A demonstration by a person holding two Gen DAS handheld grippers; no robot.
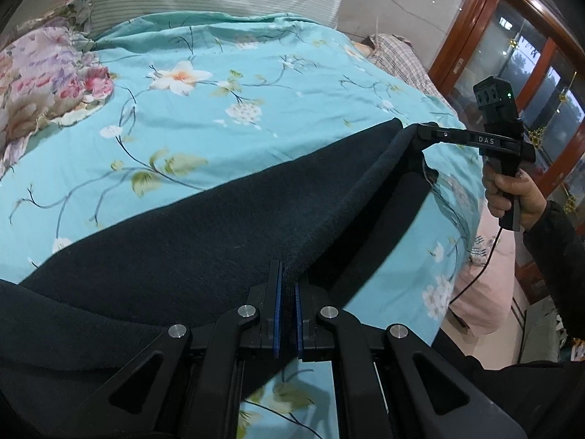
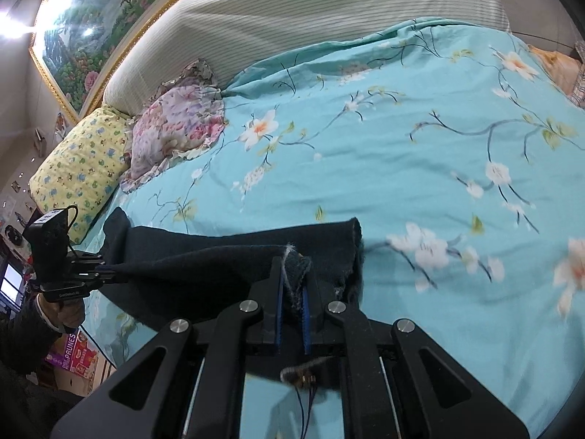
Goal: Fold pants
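A turquoise floral duvet (image 2: 365,146) spreads ahead of the tool. Far ahead to the left lie a pink floral pillow (image 2: 175,131) and a yellow patterned pillow (image 2: 80,172), against a striped headboard (image 2: 292,11) under a gold-framed landscape painting (image 2: 91,18).

Pants (image 1: 204,241) lie on the bedspread (image 1: 256,84), pillows (image 2: 175,131) behind

A bed in a turquoise floral cover (image 1: 256,84), striped headboard (image 2: 292,18), gilt-framed landscape painting (image 2: 95,36), wooden-framed glass doors (image 1: 512,73)

Both claws—left (image 1: 287,285), right (image 1: 415,132)—pinch dark pants (image 1: 190,241).
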